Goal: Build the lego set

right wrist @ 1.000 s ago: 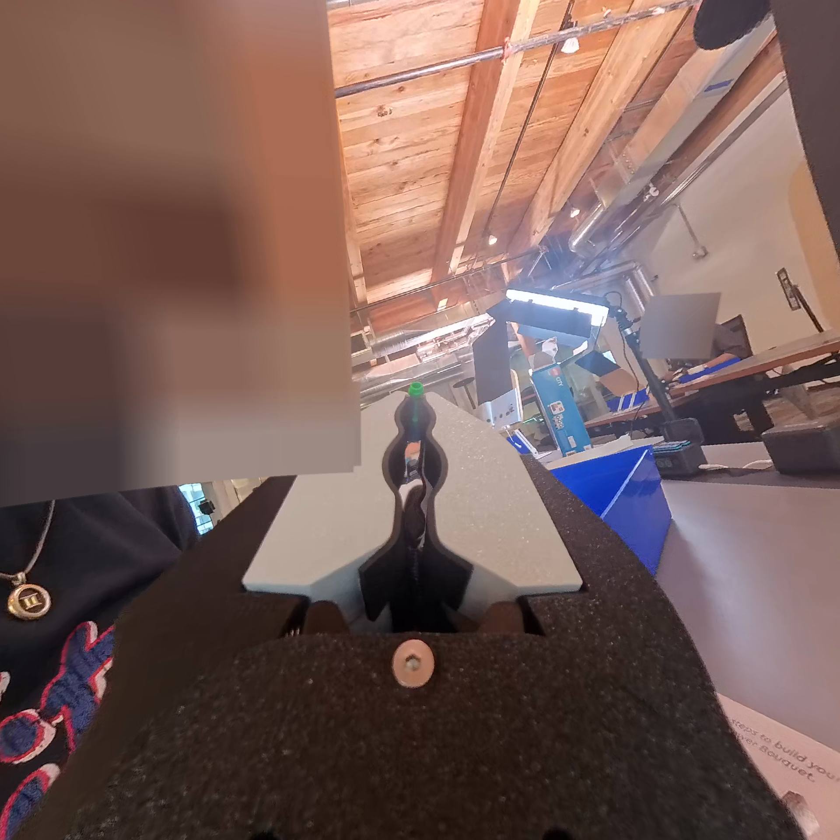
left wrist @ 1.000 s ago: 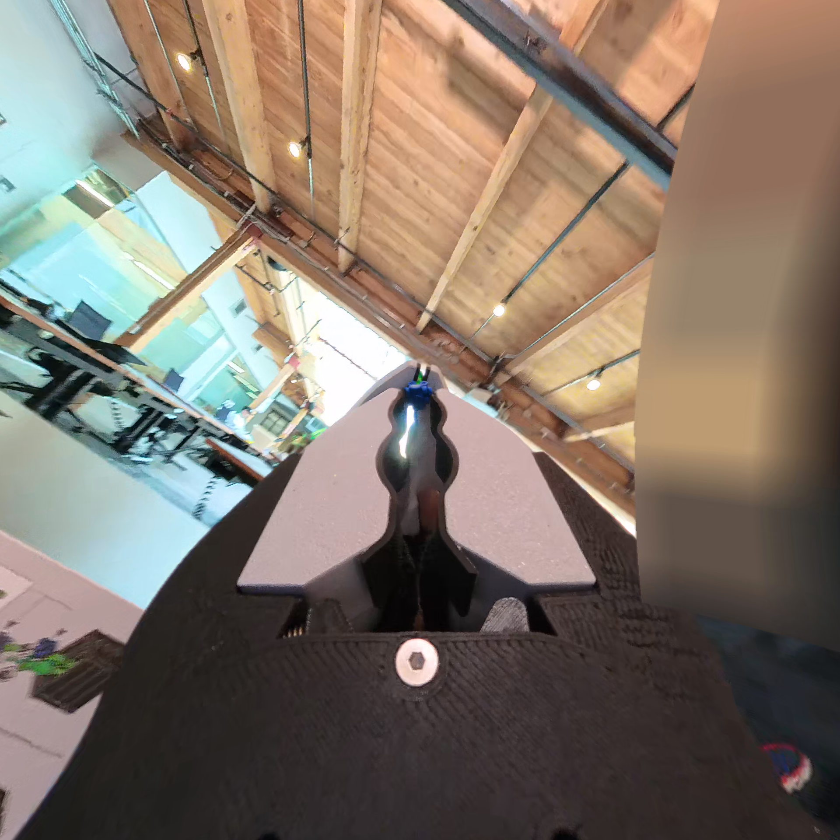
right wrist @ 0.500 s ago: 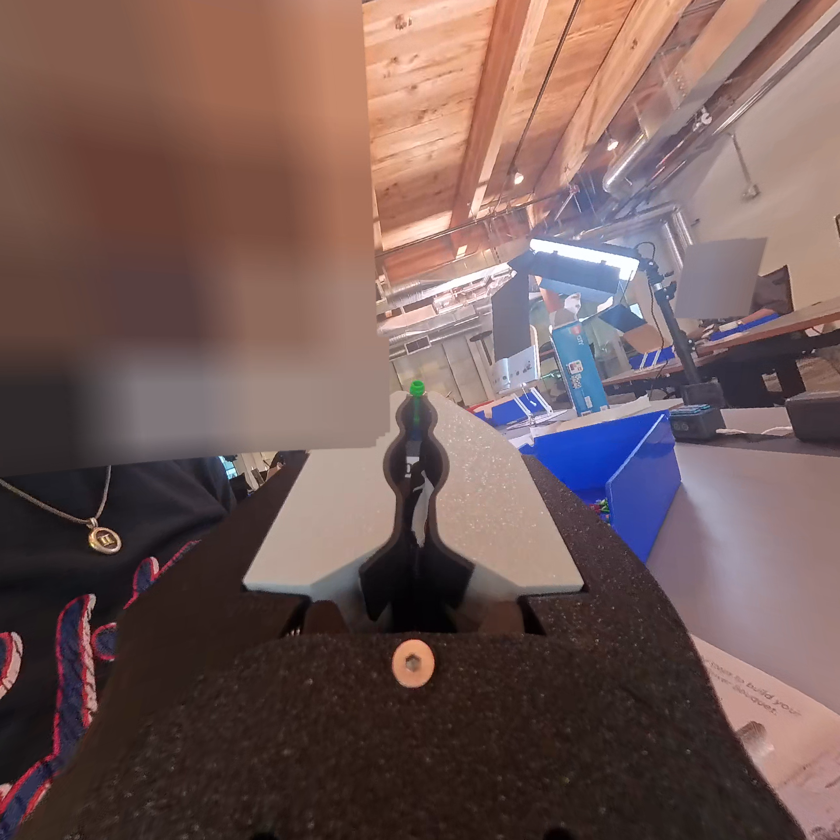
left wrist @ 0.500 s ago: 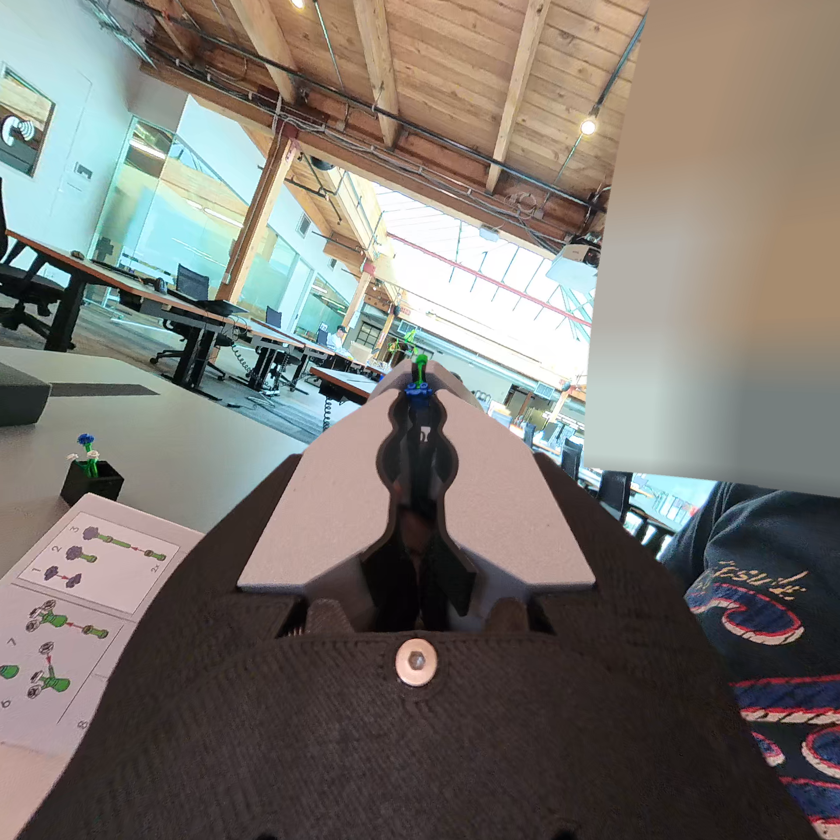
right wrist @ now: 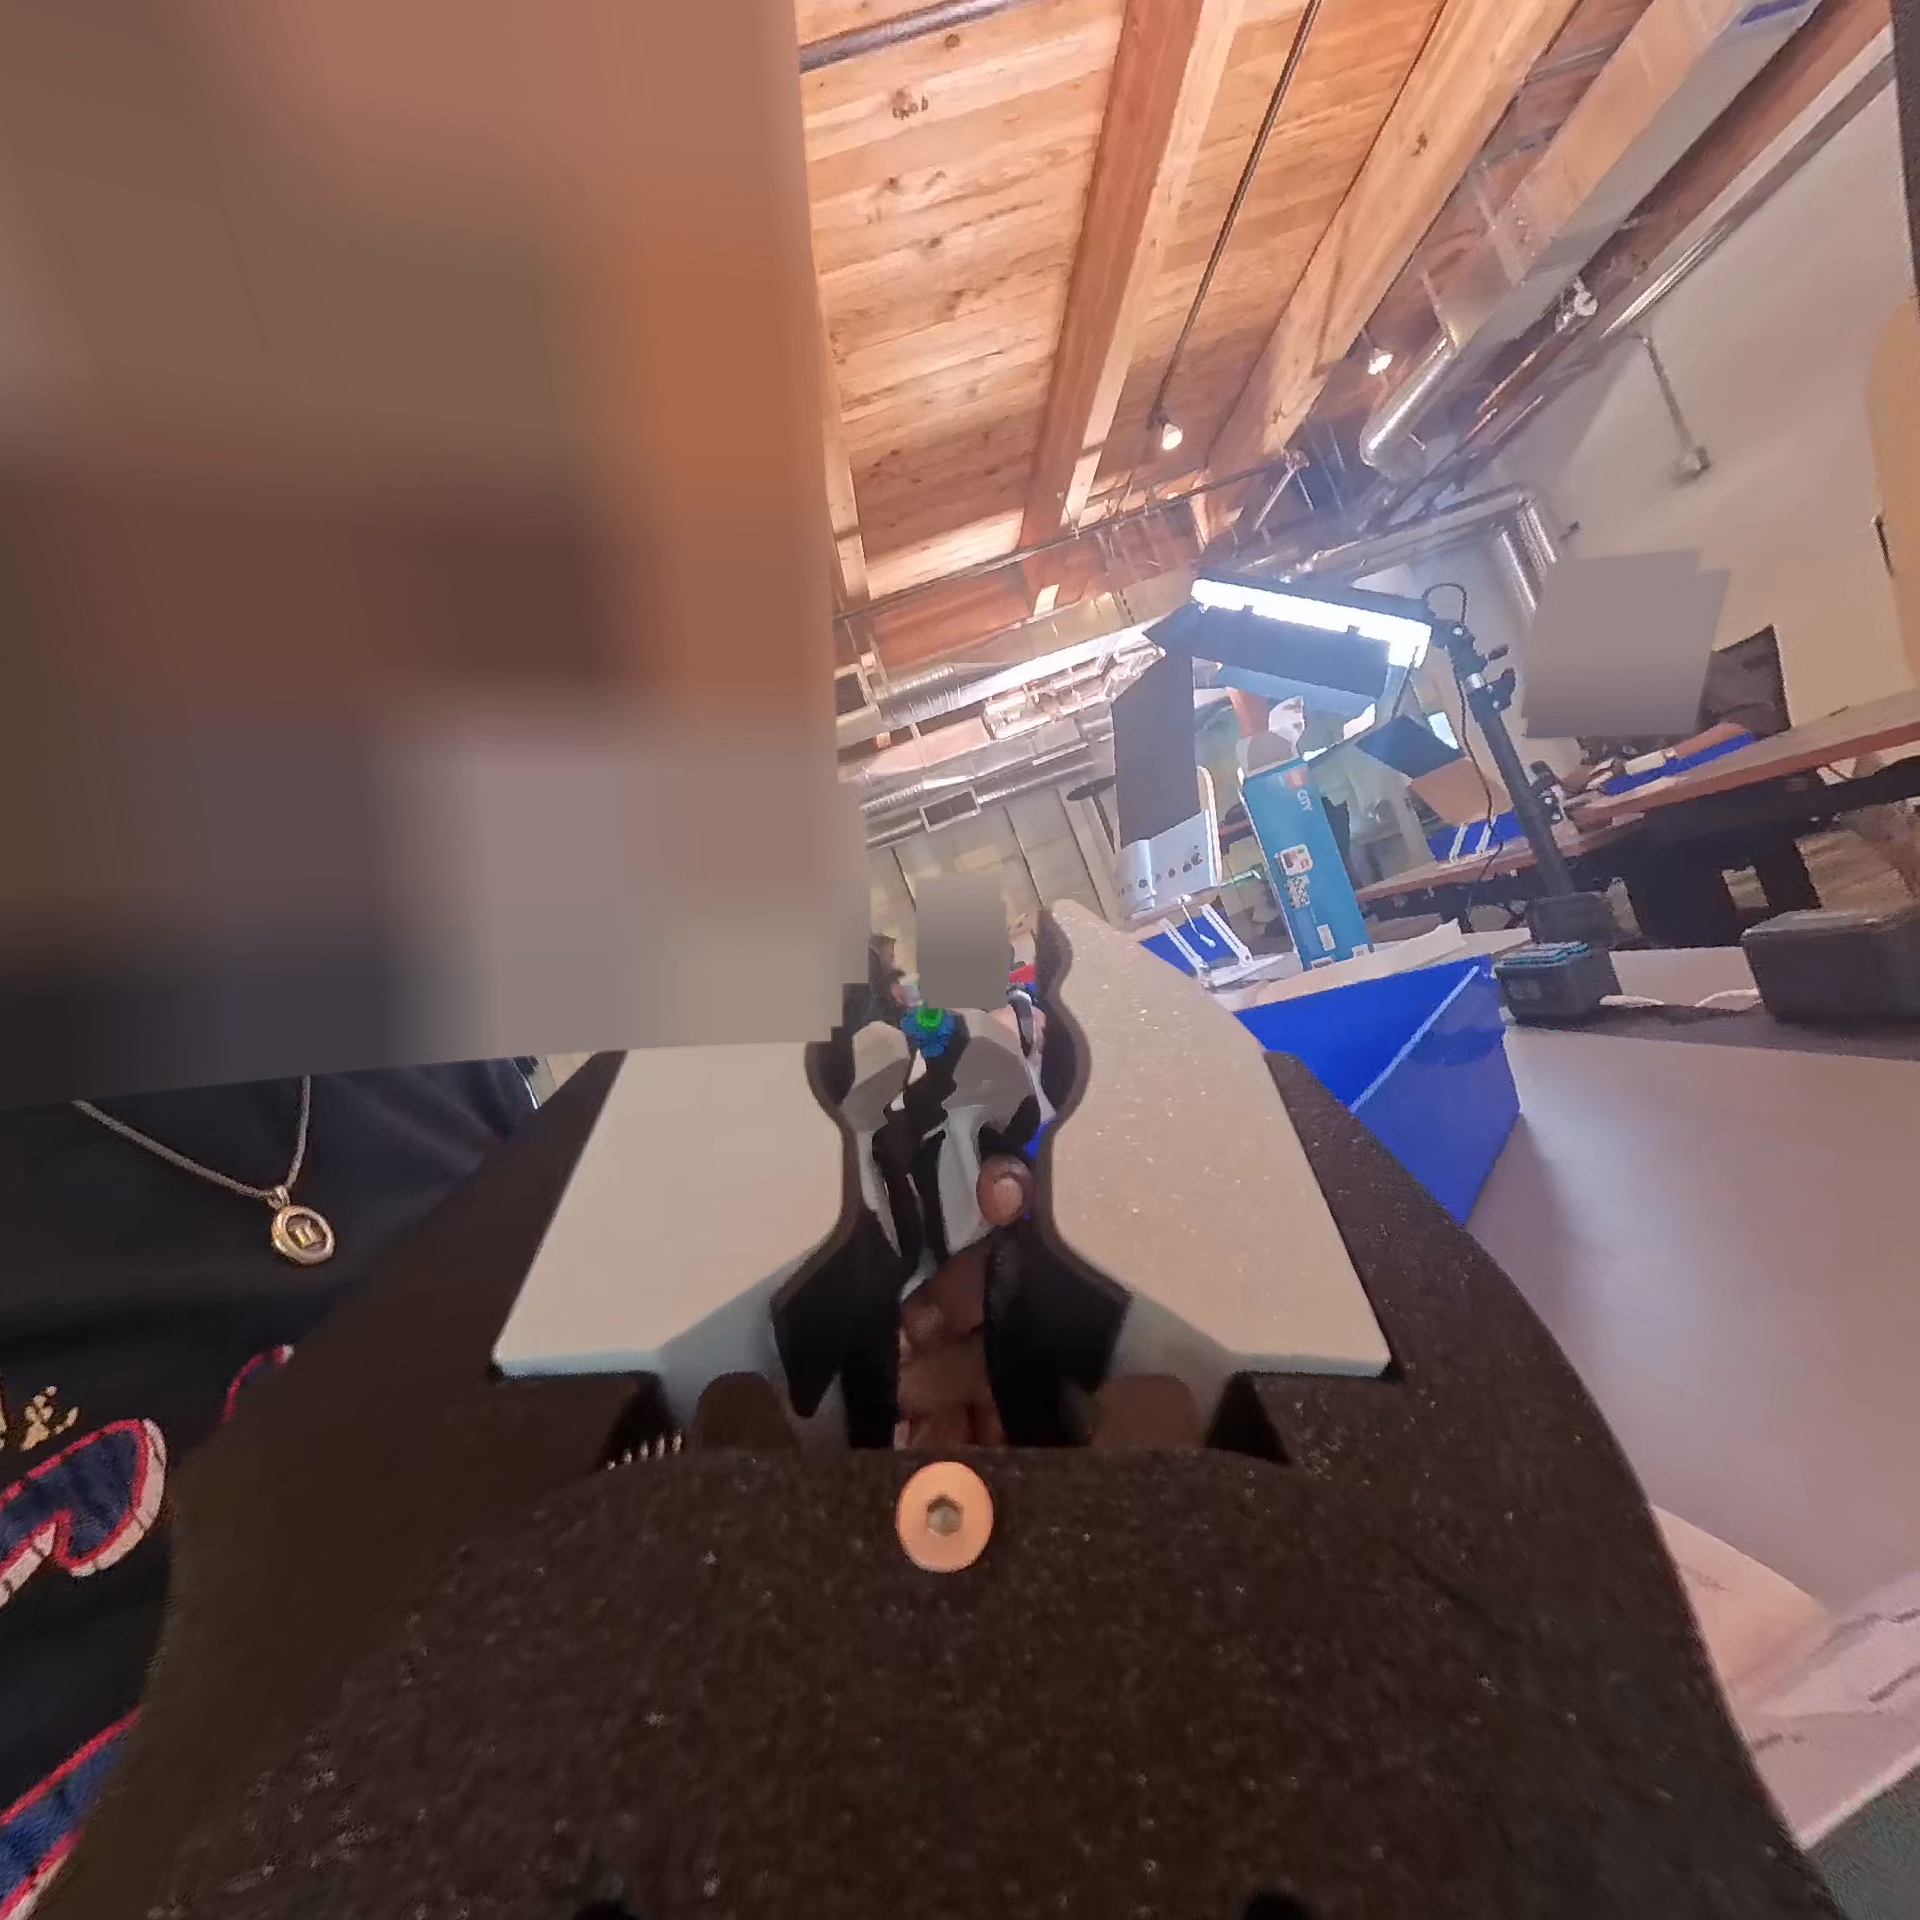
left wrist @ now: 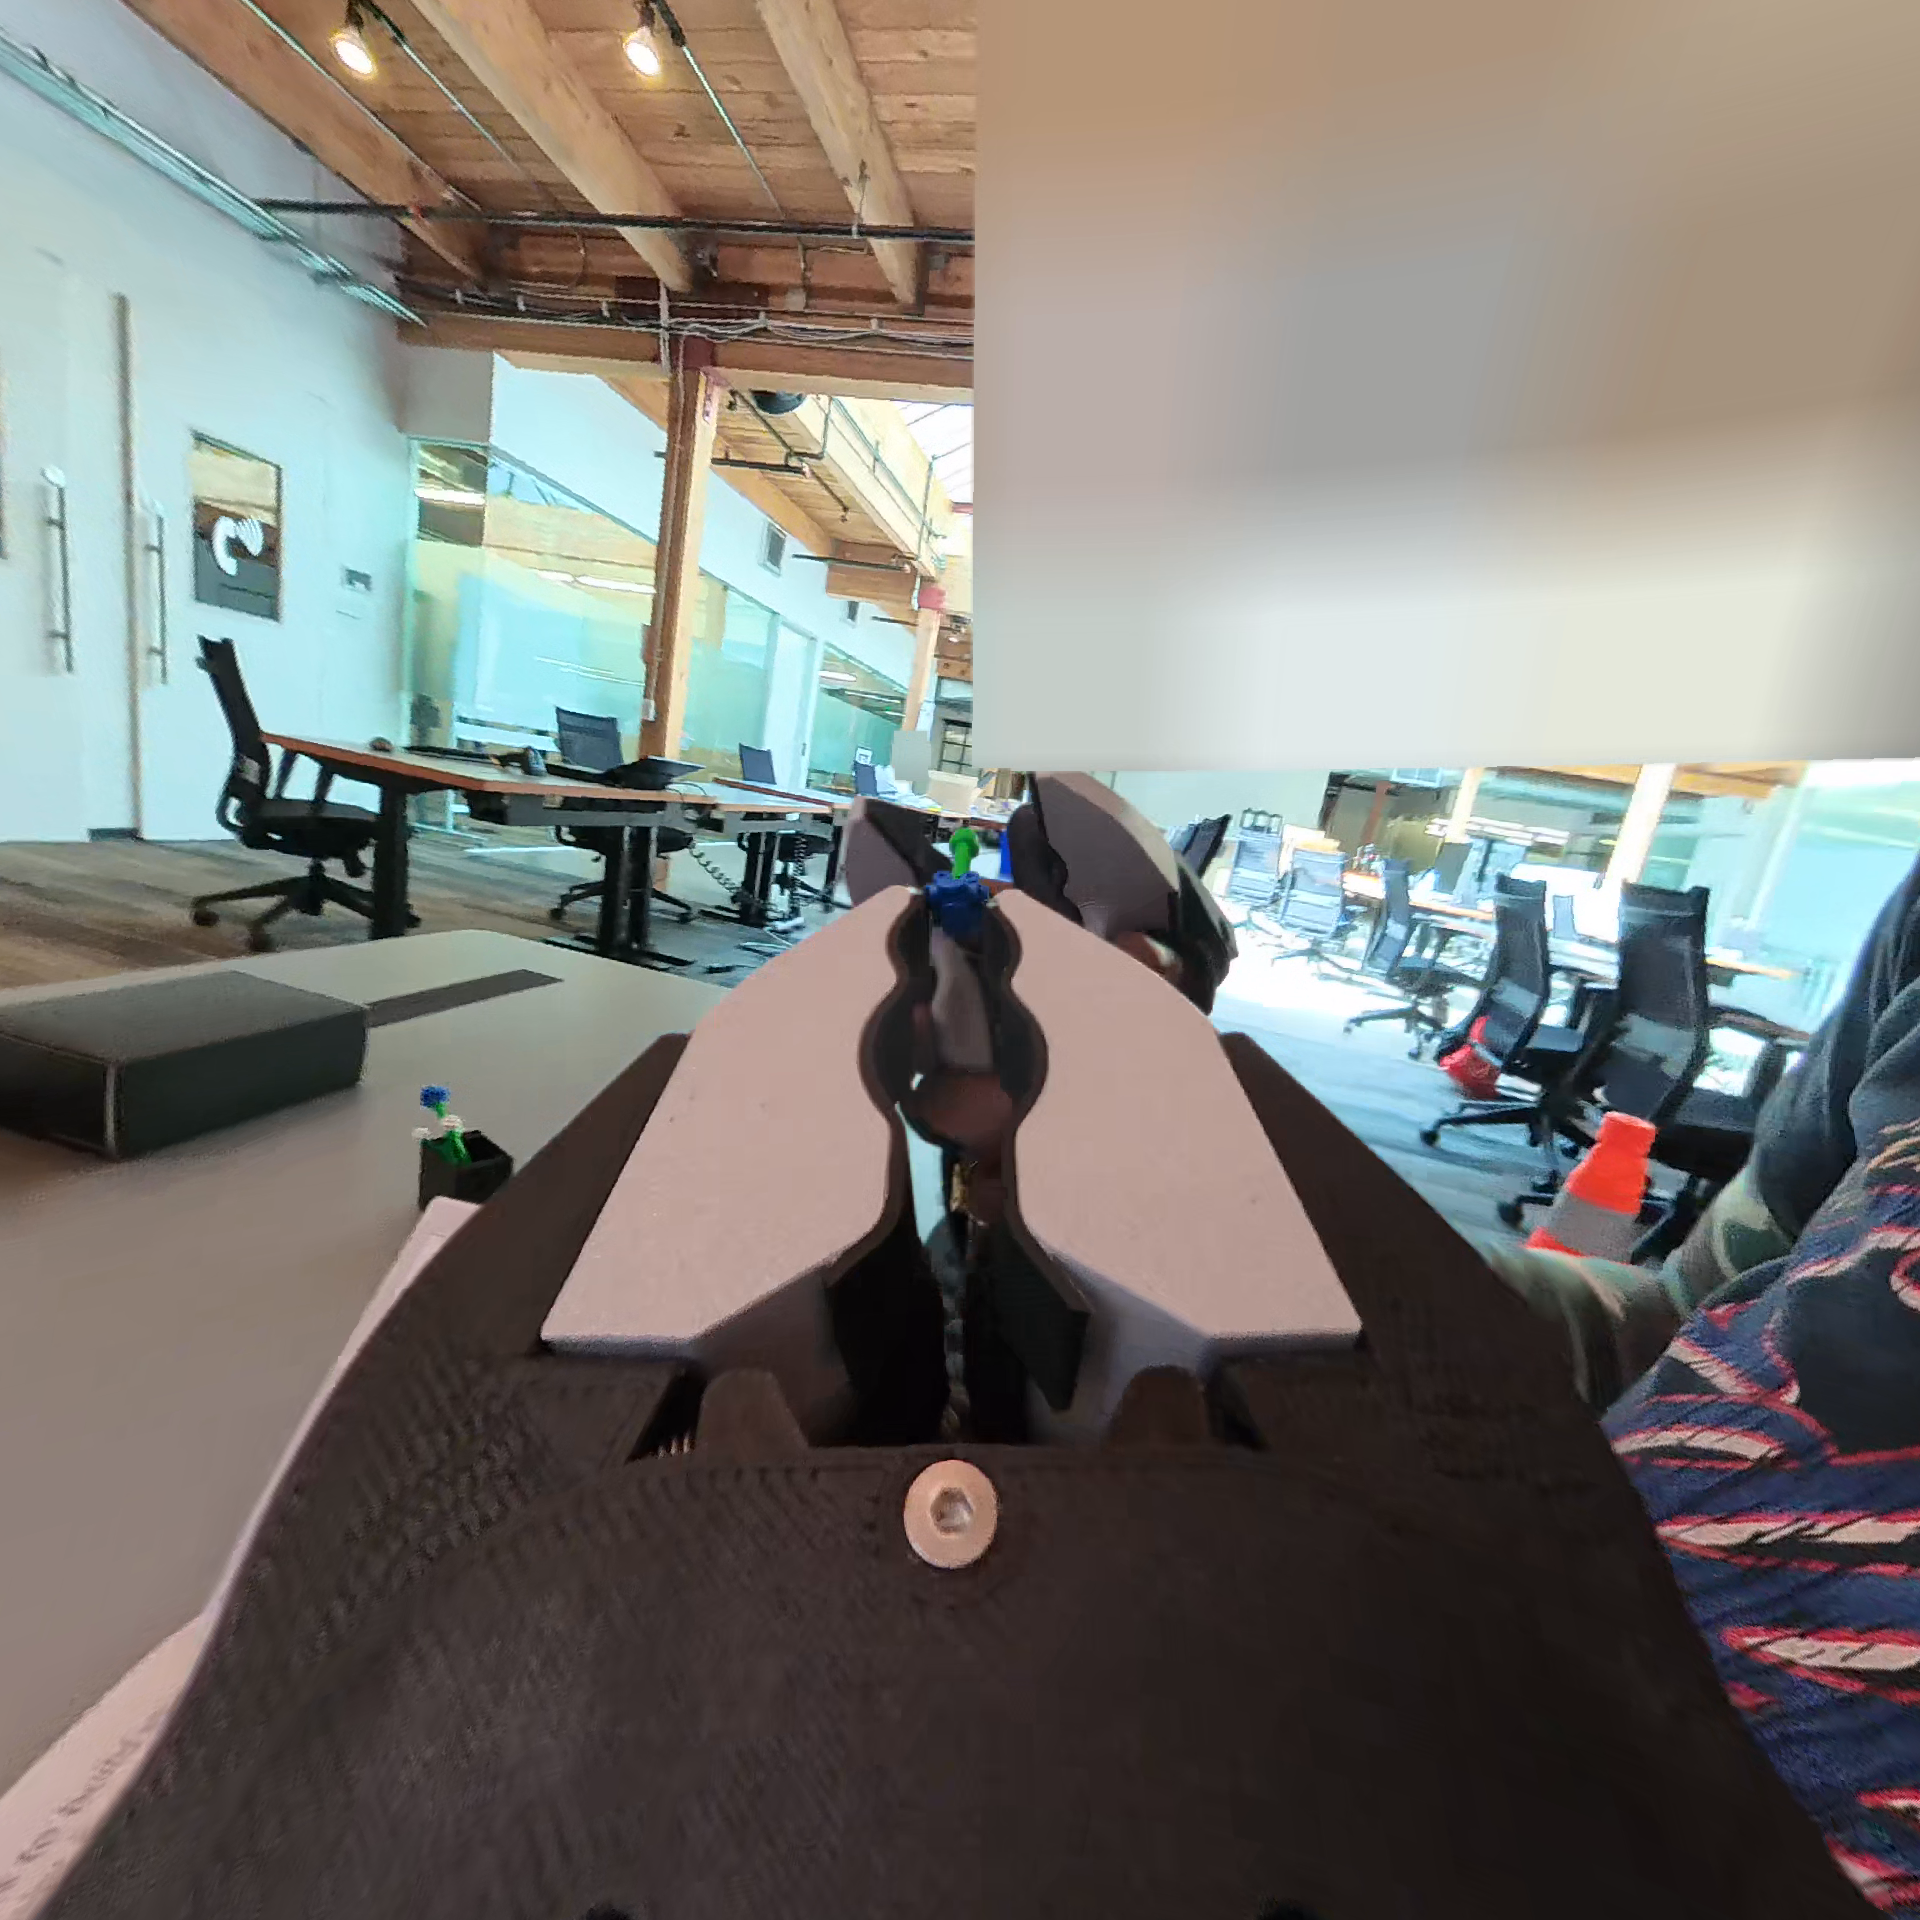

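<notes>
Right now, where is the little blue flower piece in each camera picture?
Left wrist view: the blue flower piece sits mid-frame, pinched at the left gripper tips.
Right wrist view: it shows between the open right gripper fingers.
Shared landmark: its green stem.

- Left gripper [left wrist: 957,906]: matt grey plastic fingers [left wrist: 769,1132], rough layered black plastic body, shiny metal screw [left wrist: 950,1523].
- Blue flower piece [left wrist: 956,896] at its tip, 12 o'clock: glossy plastic.
- Ceiling beams [right wrist: 1132,260]: bare wood.
- Table [left wrist: 187,1247]: smooth matt grey.
- Bin [right wrist: 1392,1049]: glossy blue plastic.
</notes>
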`<state>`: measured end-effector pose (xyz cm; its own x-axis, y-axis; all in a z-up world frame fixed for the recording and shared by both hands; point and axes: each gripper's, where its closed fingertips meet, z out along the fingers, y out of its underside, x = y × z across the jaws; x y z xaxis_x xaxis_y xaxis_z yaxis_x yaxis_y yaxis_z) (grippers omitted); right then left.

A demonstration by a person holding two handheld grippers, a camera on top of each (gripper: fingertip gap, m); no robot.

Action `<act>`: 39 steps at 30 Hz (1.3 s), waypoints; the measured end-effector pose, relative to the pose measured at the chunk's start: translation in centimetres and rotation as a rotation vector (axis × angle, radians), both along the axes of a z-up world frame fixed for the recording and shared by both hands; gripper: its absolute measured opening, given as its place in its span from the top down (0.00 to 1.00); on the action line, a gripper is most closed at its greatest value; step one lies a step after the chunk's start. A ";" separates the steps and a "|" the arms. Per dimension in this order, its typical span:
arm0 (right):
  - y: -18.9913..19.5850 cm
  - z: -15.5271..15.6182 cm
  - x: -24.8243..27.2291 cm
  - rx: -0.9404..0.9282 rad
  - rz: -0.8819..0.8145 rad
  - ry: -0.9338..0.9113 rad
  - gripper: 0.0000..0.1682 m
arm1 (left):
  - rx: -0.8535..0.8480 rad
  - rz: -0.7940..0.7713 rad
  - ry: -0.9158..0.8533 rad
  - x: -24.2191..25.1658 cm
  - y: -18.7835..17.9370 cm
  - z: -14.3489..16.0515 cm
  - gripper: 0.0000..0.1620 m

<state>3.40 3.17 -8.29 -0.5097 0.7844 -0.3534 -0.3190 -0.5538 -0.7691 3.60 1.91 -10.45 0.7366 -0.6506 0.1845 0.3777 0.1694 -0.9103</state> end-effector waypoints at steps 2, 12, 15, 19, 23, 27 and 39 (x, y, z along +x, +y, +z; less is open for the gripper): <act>-0.4 -0.4 0.0 0.059 -0.001 -0.038 0.85 | 0.016 0.016 0.024 -0.1 -0.2 0.0 0.94; -1.8 -1.4 -0.1 0.205 0.010 -0.135 0.97 | 0.024 -0.003 0.064 0.6 -0.4 -0.3 0.94; -1.9 -1.6 0.1 0.207 0.018 -0.129 0.97 | 0.015 -0.016 0.075 0.8 -0.6 -0.4 0.94; -2.2 -2.3 0.2 0.212 0.020 -0.153 0.97 | -0.001 -0.019 0.107 0.9 -0.8 -1.0 0.94; -2.4 -3.0 0.3 0.202 0.024 -0.180 0.97 | -0.017 -0.029 0.124 1.0 -1.0 -1.7 0.94; -2.5 -3.3 0.4 0.202 0.018 -0.189 0.97 | -0.020 -0.032 0.136 1.1 -1.1 -2.1 0.94; -1.9 -2.7 0.6 0.113 0.016 -0.147 0.88 | -0.003 -0.085 0.026 1.2 -0.9 -1.5 0.94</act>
